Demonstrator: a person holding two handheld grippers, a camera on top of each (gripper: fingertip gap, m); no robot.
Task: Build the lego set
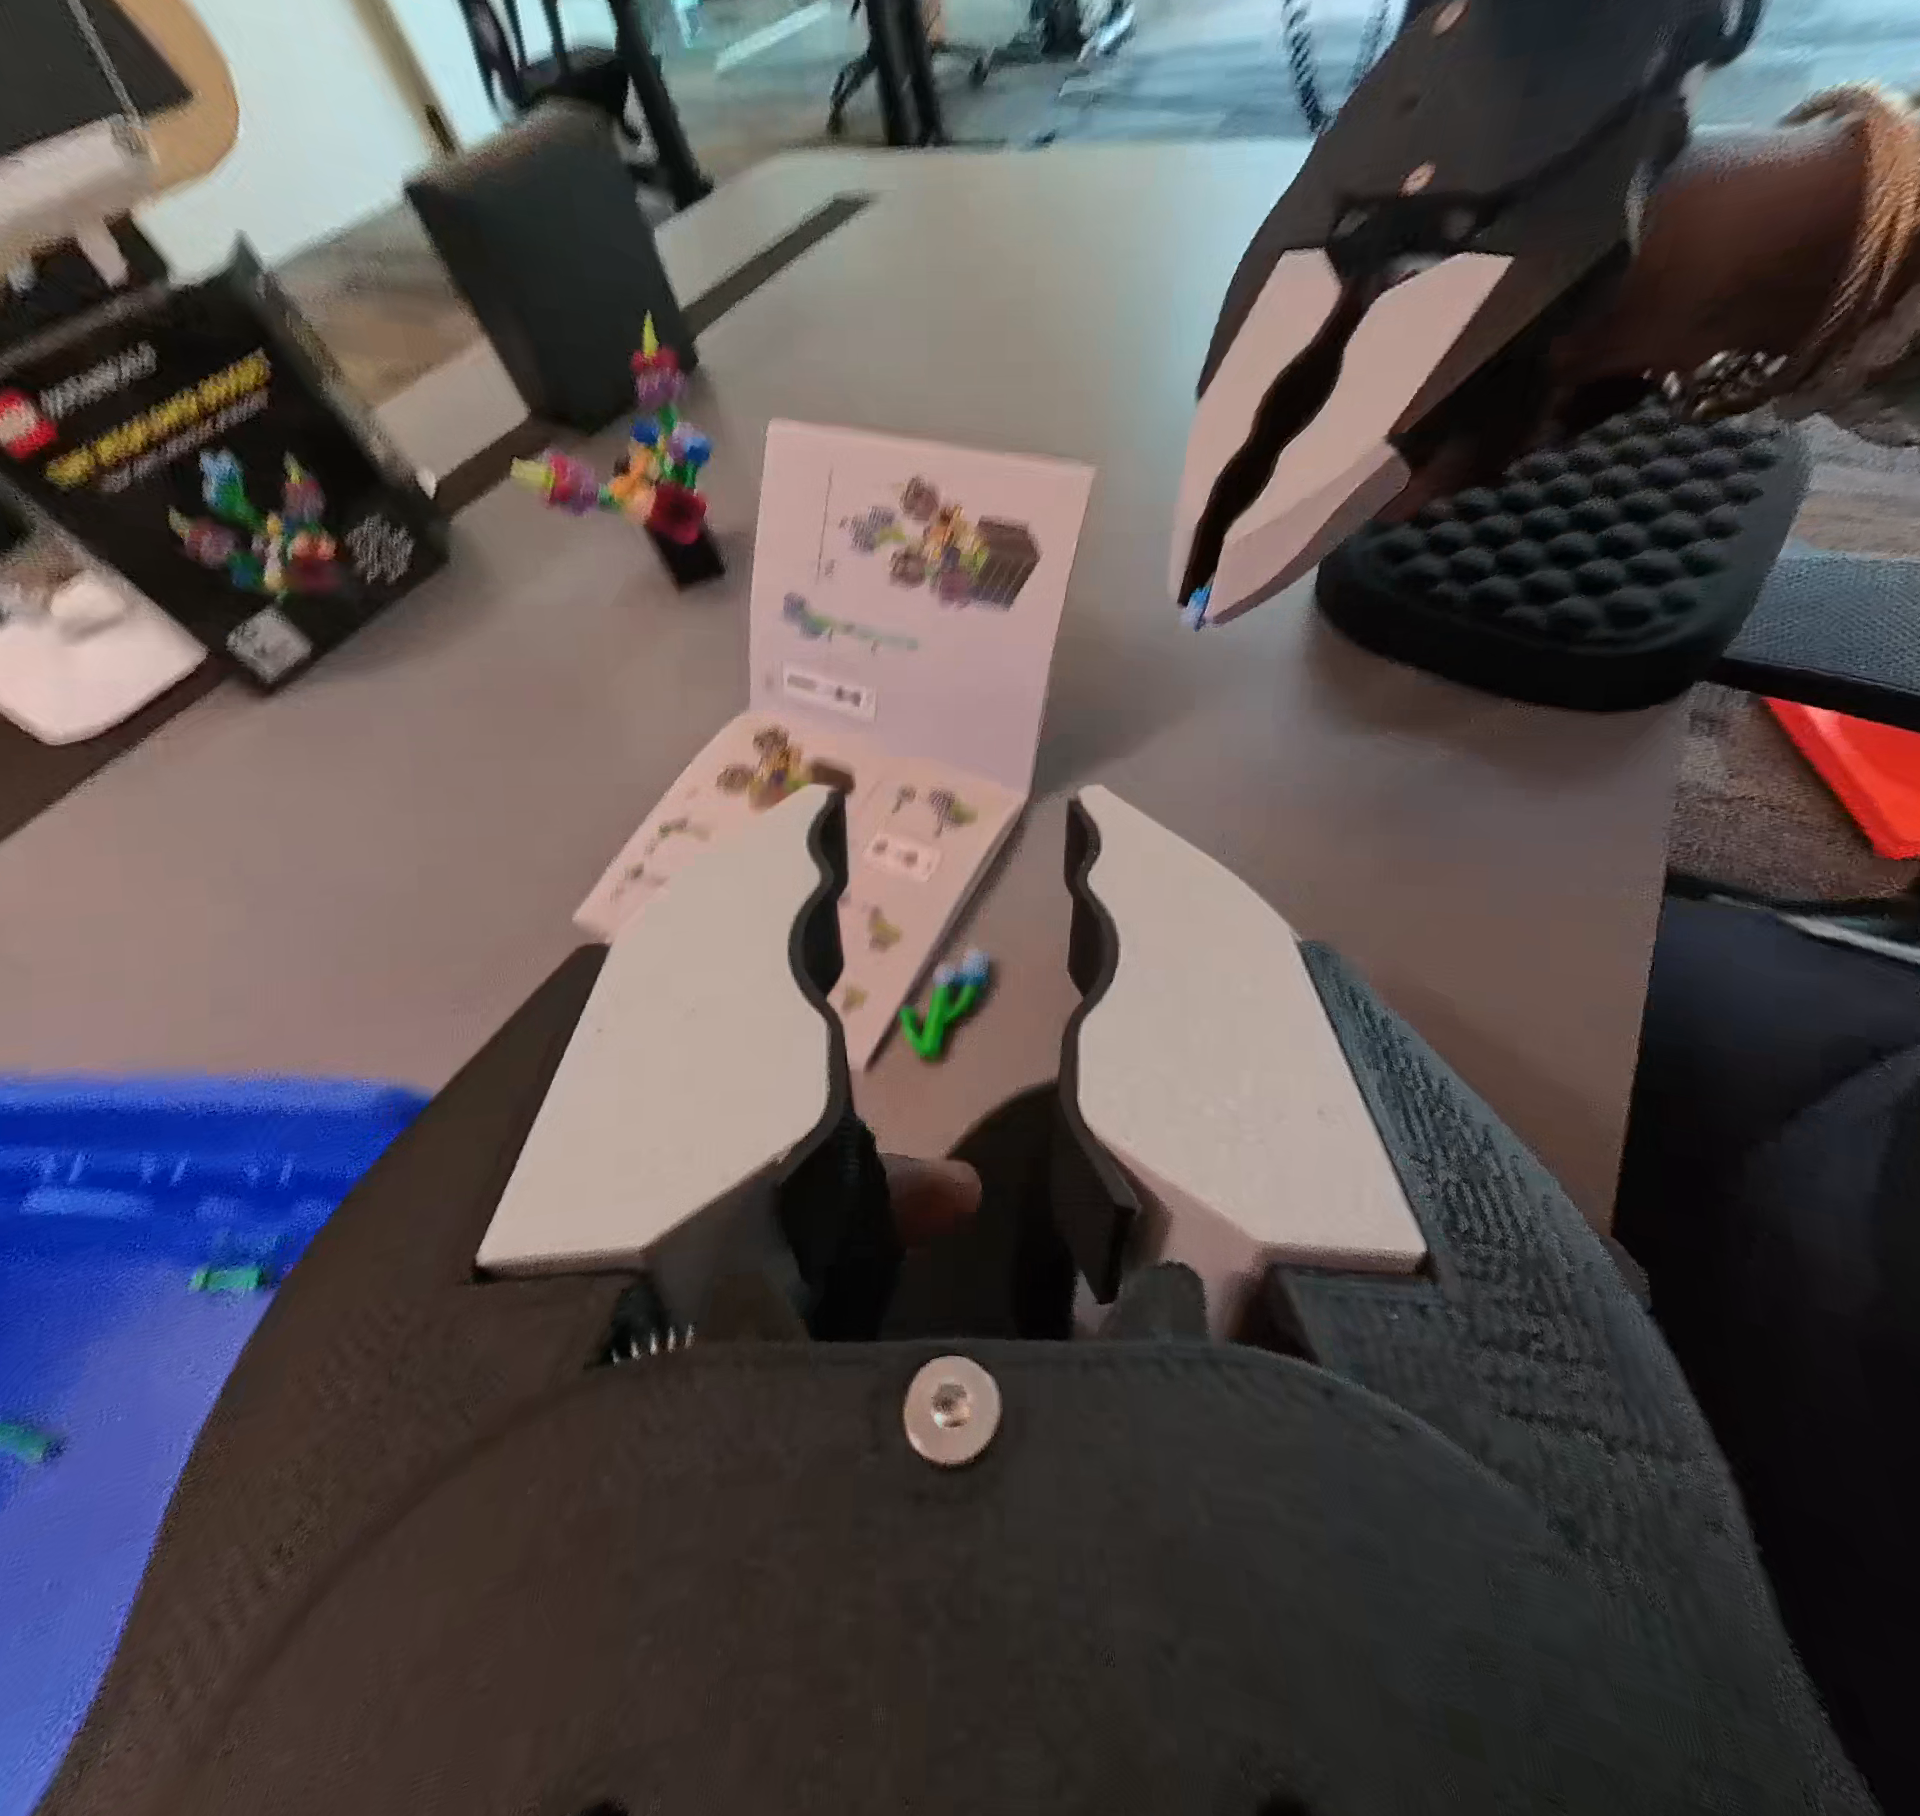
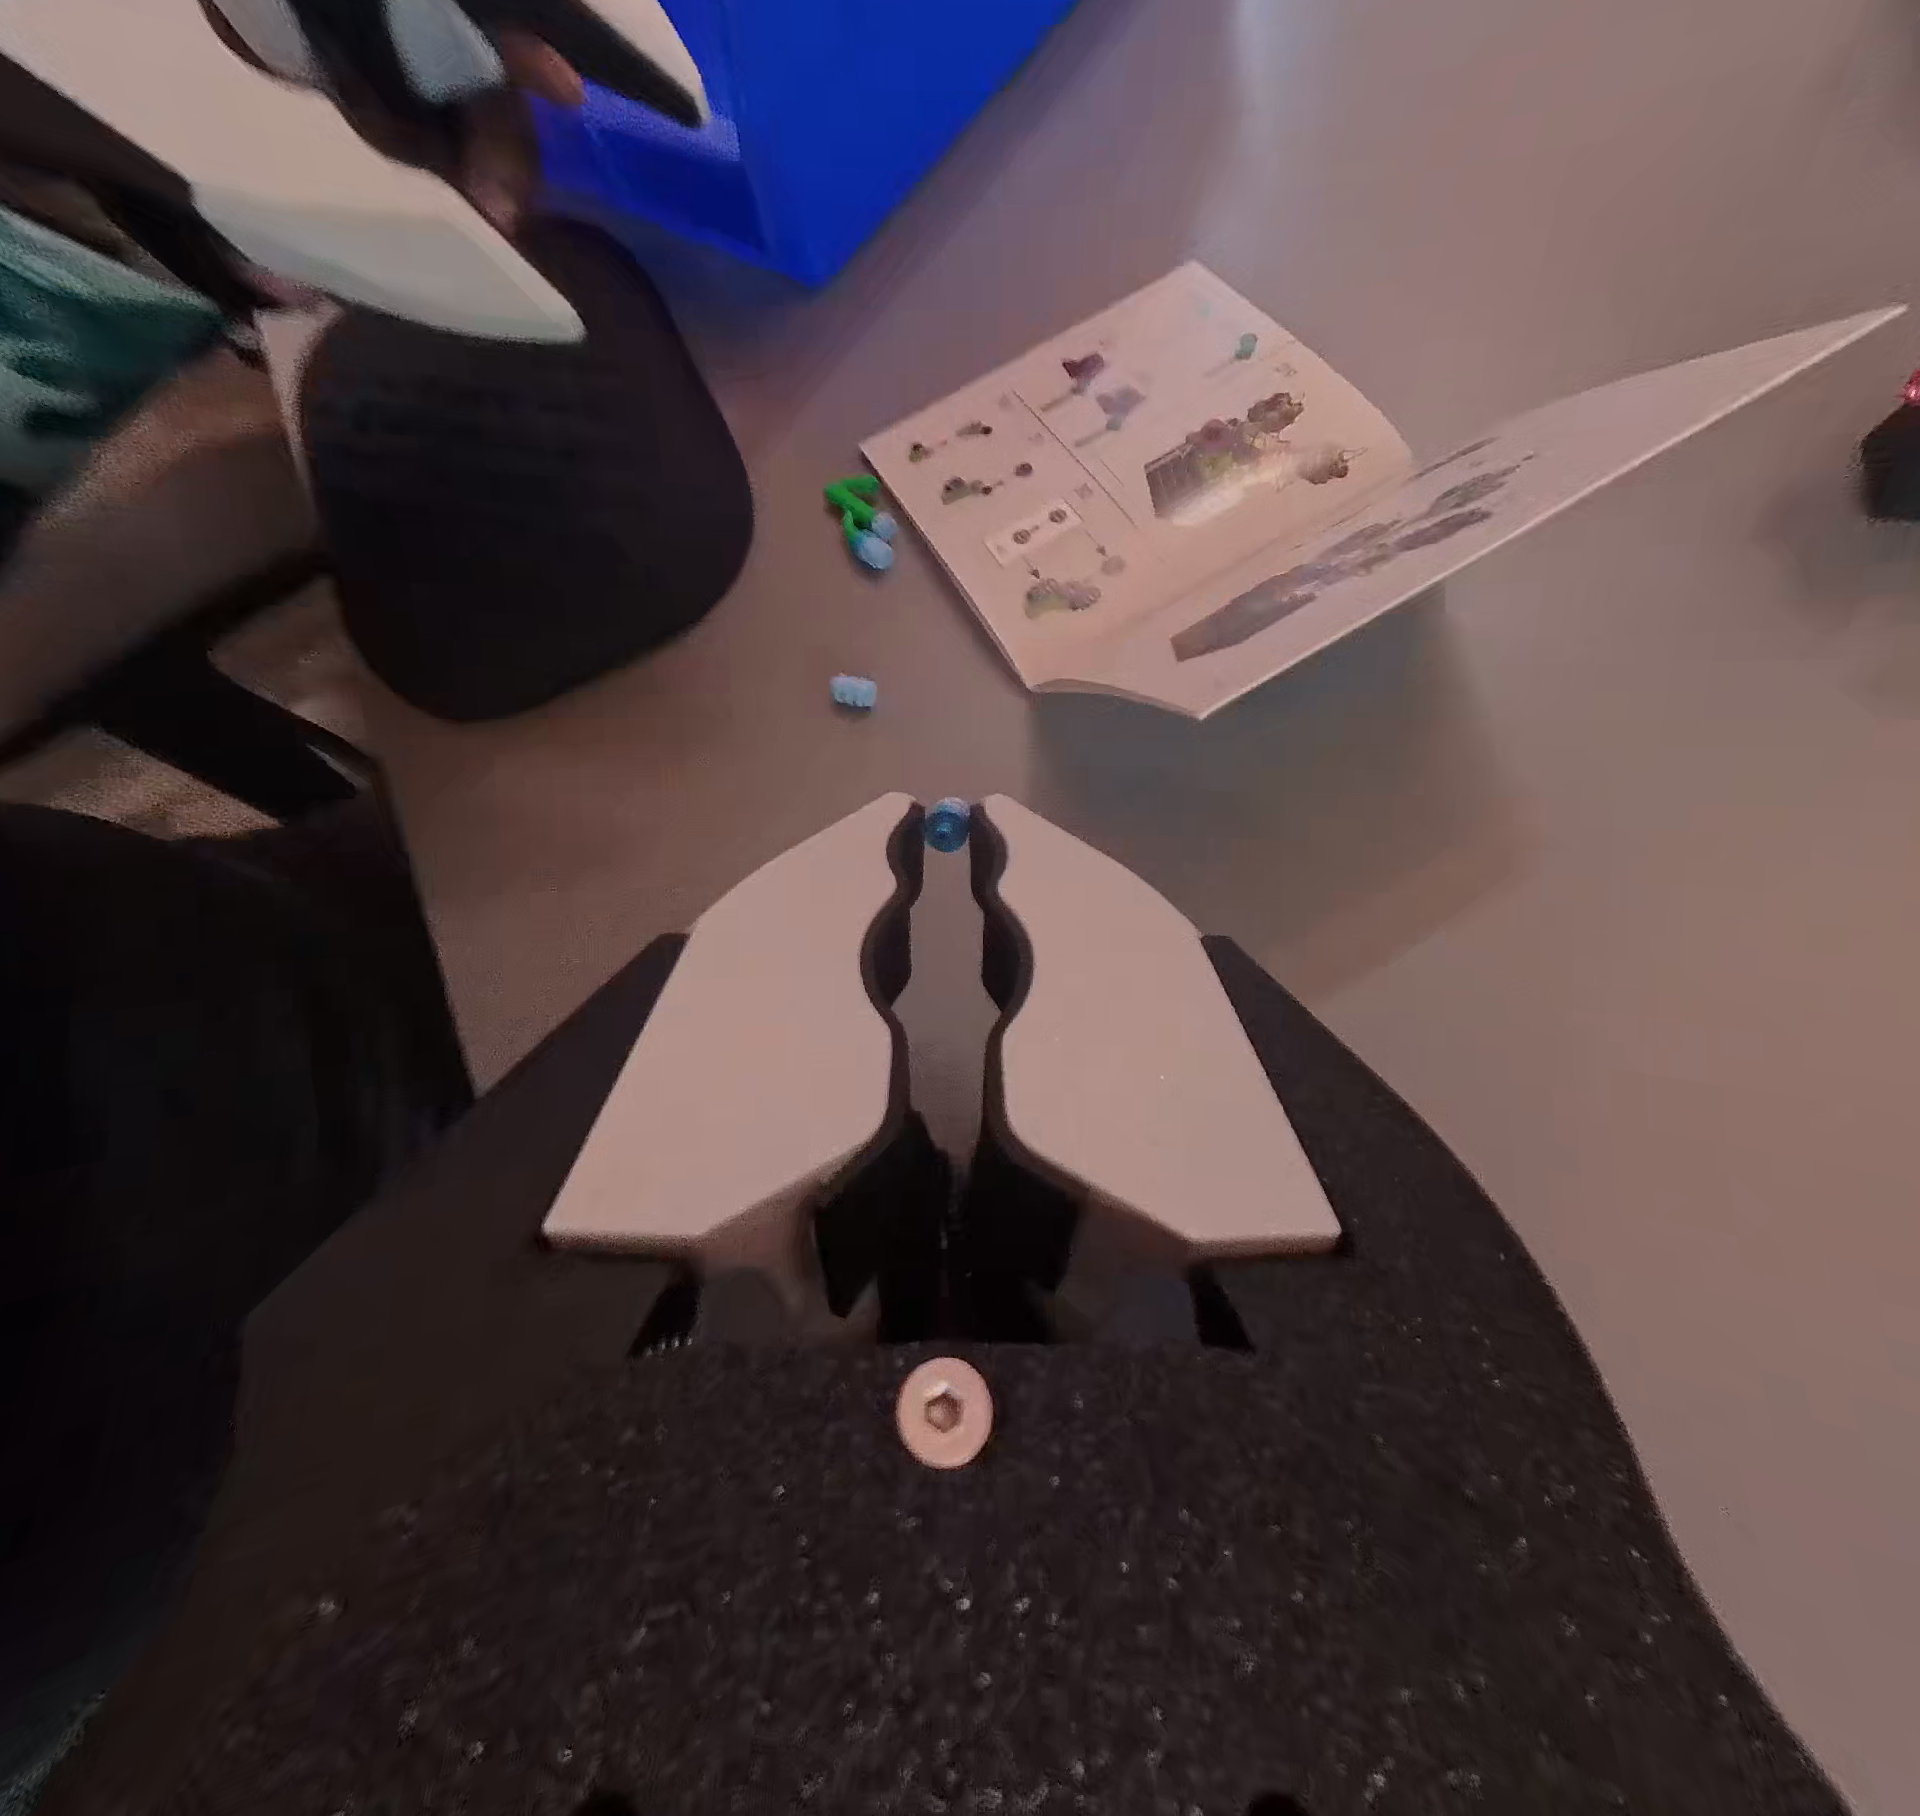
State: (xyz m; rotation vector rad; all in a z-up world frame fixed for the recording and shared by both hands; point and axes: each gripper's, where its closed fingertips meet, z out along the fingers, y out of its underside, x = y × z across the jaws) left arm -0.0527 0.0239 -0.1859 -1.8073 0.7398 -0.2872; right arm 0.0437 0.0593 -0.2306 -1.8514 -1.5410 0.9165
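Right tongs (image 2: 948,810) pinch a small blue stud (image 2: 947,824); left tongs (image 1: 954,810) gape above the booklet (image 1: 914,603).

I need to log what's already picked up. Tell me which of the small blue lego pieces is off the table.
The round blue stud, pinched at the tips of the right gripper. The pale blue piece lies loose on the table, and the blue buds sit on the green stem beside the booklet.

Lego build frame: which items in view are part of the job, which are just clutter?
Job:
- small blue stud, pinched in right gripper
- green stem with pale blue buds
- loose pale blue piece
- open instruction booklet
- flower model
- blue parts bin
- left gripper, jaws apart, empty

Clutter:
- set box
- black dimpled pad
- black speaker-like block
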